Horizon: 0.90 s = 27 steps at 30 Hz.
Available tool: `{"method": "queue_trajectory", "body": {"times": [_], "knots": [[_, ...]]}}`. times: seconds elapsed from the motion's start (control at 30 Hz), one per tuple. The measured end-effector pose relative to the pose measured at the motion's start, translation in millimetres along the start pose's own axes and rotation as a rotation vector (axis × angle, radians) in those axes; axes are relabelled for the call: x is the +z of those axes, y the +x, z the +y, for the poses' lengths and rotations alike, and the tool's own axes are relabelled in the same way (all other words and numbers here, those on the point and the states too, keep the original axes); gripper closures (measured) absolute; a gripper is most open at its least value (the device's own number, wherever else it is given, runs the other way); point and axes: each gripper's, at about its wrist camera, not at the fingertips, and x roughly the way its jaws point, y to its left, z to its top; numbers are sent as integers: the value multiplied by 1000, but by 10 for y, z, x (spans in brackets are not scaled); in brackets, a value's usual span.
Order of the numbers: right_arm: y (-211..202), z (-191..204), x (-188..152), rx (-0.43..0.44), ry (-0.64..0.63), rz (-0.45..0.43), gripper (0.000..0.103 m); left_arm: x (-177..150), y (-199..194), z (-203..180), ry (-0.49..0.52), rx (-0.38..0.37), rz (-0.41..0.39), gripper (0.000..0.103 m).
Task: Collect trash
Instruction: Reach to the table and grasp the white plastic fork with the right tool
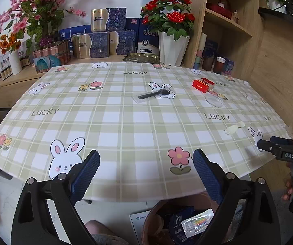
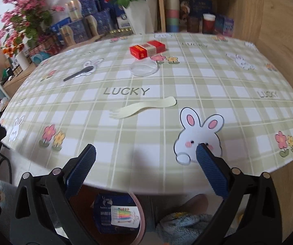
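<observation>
On the checked tablecloth lie a red cigarette box, a clear plastic lid, a black spoon in a clear wrapper and a pale cream spork. A brown bin under the near table edge holds a dark blue packet and a clear packet with coloured sticks. My left gripper is open and empty over the near edge, above the bin. My right gripper is open and empty at the near edge, short of the spork.
The table ends against a wooden ledge with blue boxes, a white pot of red roses and pink flowers. A wooden shelf unit with cups stands at the back right. My knee is beside the bin.
</observation>
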Motion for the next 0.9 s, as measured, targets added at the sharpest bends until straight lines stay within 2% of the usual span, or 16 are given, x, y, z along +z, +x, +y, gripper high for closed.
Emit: {"method": "queue_trajectory", "body": {"times": [0.13,0.2,0.3,0.4,0.6,0.7,0.8,0.9], "knots": [[254,20,147,78,107,52,20,88,133,16,-1,-13,7,13],[354,35,197,97,149,63,20,116,196,31,-8,-20,13,13],[518,31,302,105,221,78,26,141,272,44,-11,-26,18,13],[621,33,422,94,255,62,28,161,329,69,-16,-29,21,13],[801,128,623,16,162,48,45,185,421,134,-32,-29,29,13],[851,157,671,-25,99,46,57,208,471,147,-31,-29,31,13],[885,204,684,-61,24,42,73,235,524,152,-26,-31,35,13],[884,232,683,-42,-19,35,80,269,588,122,-12,-37,42,13]]}}
